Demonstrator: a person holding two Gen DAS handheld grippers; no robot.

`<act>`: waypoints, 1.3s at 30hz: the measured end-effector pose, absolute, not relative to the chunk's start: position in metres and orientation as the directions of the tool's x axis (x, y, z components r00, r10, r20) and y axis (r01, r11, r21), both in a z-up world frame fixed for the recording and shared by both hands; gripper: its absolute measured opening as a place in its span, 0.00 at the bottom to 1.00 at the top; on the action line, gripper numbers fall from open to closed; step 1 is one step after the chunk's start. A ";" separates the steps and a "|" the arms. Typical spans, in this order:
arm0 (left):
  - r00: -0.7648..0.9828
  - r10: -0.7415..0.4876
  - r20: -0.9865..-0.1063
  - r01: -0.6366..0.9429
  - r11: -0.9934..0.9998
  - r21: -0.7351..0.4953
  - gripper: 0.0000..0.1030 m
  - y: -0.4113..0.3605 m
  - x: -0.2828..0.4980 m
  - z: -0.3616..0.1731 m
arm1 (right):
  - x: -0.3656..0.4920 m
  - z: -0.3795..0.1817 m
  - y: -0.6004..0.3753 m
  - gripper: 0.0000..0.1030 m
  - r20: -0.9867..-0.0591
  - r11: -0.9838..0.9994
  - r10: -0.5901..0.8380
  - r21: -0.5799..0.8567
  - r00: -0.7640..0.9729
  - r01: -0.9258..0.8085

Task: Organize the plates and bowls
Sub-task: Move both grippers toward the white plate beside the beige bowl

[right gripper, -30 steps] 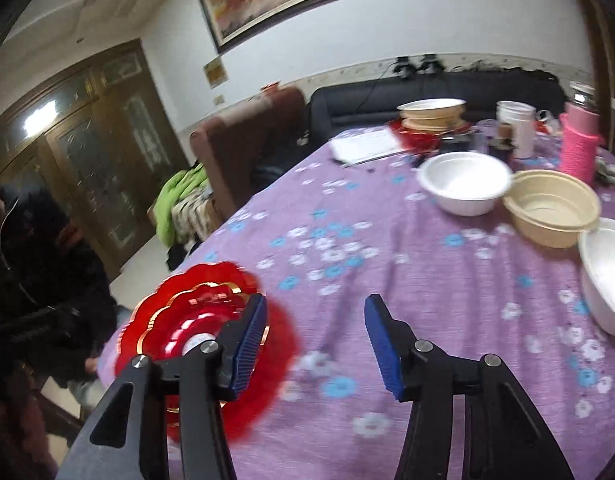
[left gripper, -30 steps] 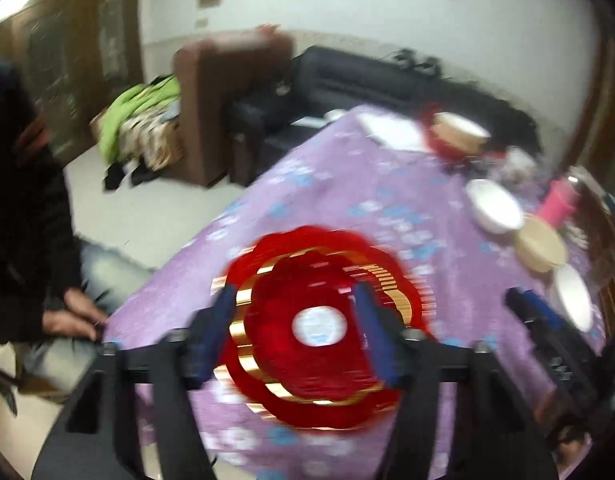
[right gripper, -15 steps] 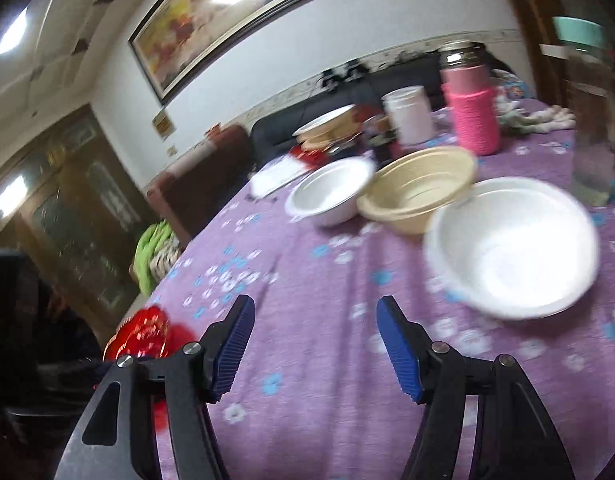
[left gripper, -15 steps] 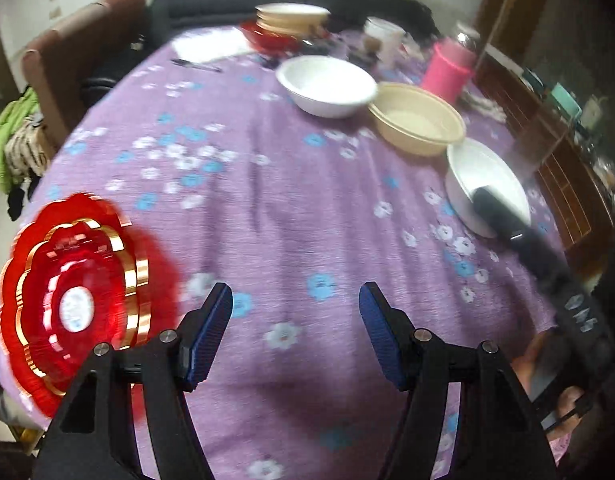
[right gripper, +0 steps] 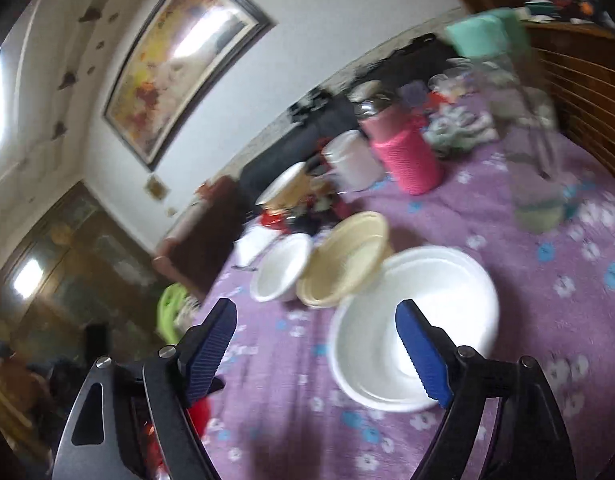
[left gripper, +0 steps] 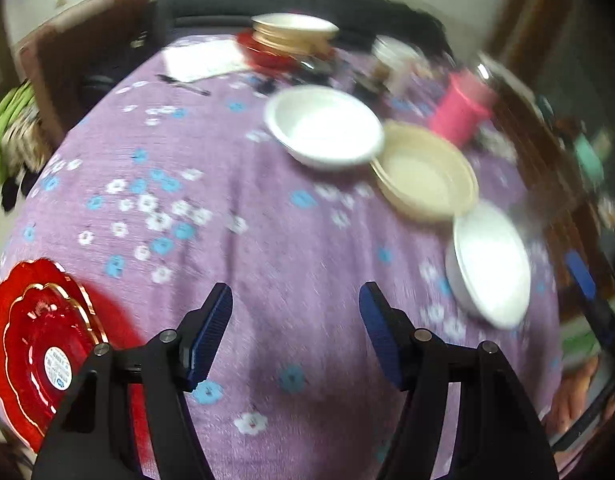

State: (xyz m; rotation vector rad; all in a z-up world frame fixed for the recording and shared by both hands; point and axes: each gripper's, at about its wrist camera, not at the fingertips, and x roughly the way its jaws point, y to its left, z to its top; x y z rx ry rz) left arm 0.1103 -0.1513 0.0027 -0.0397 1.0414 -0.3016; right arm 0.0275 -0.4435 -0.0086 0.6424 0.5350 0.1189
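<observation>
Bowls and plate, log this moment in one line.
left gripper: open, empty | right gripper: jaws opening, empty, facing white bowl | red plate: on table edge

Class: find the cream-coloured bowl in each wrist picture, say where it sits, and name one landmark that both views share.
Left wrist: the cream bowl is right of centre, between two white bowls.
Right wrist: the cream bowl is at centre, above the gripper's fingers.
Shared landmark: the pink container behind it.
</observation>
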 end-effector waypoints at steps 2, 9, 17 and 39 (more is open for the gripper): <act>0.481 -0.271 -0.834 0.230 0.957 -0.179 0.64 -0.150 0.108 0.004 | 0.020 0.003 -0.449 0.84 -0.396 0.823 0.214 0.565 0.893 0.053; 0.287 -0.355 -0.890 0.299 0.916 -0.269 0.65 -0.208 0.114 -0.028 | 0.021 -0.029 -0.487 0.90 -0.492 0.848 0.084 0.491 0.867 0.197; 0.265 -0.373 -0.889 0.256 0.917 -0.308 0.65 -0.248 0.116 -0.041 | 0.033 -0.058 -0.509 0.90 -0.570 0.789 0.104 0.546 0.815 0.281; 0.426 -0.377 -0.823 0.211 0.925 -0.315 0.74 -0.252 0.139 -0.026 | 0.039 -0.073 -0.520 0.90 -0.572 0.689 0.144 0.644 0.807 0.334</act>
